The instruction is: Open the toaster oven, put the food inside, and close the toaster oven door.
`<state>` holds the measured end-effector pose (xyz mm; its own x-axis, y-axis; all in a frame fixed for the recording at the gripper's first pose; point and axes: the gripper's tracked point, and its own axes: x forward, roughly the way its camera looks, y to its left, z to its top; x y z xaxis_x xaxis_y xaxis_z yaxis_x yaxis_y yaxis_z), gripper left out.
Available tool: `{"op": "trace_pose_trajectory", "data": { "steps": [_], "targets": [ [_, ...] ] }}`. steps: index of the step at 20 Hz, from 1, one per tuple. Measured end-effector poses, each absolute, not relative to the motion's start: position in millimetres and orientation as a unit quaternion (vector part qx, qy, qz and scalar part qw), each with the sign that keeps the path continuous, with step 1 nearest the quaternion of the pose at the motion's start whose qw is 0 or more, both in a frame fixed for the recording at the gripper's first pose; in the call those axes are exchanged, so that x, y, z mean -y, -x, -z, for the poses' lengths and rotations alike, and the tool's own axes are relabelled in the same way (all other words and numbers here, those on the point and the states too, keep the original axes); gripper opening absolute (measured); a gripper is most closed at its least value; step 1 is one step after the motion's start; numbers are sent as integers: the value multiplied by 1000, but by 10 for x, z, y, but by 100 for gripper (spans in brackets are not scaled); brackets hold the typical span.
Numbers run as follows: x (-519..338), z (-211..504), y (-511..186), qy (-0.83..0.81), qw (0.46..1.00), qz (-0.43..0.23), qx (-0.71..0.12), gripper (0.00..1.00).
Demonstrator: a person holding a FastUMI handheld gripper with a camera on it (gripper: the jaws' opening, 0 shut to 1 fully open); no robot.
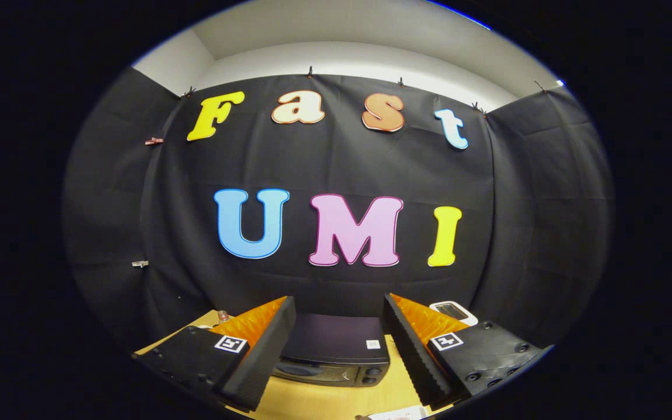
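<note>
The toaster oven (333, 350) sits dead ahead on the wooden counter (324, 402), black and boxy, its top facing up at us and its front panel with the glass door just visible below that, with what look like knobs at the door's right end. The door looks closed, so by my reading the first step, opening it, is not yet done.

The tool (336, 344) hangs above and short of the oven, released, fingers spread wide and gripping nothing. The oven shows in the gap between them. The left finger (254, 356) and the right finger (415, 353) frame it almost evenly, which is a decent line-up for a reach.

Beyond the right finger, toward the counter's far right corner, a small white device (454, 311) rests near the cloth wall. Past the left finger, near the far left corner, a small brownish object (223, 317) pokes up; too little of it shows to name. At the counter's near edge something pale (397, 414) peeks in, and I cannot tell whether that is the food.

Now the risks. The door handle is hard to make out from this high angle, so a descent could land on the oven's top or on the glass instead of the handle. Catch the handle off-centre and a finger may slip off as the door swings. Pull too hard and the whole oven might slide along the counter.
</note>
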<state>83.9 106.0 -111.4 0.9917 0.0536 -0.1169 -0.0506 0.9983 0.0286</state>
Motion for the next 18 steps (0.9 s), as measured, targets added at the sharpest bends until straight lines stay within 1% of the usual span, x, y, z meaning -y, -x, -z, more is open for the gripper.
{"op": "trace_pose_trajectory", "data": {
  "steps": [5,8,14,18],
  "targets": [
    [-1382,1686,-1227,-21,997,-7,-80,98],
    [-1641,2191,-1298,-27,992,-16,-122,98],
    [-1654,3116,-1378,-35,978,16,-204,98],
    [-1633,3557,-1419,-32,967,31,-251,98]
  ]
}}
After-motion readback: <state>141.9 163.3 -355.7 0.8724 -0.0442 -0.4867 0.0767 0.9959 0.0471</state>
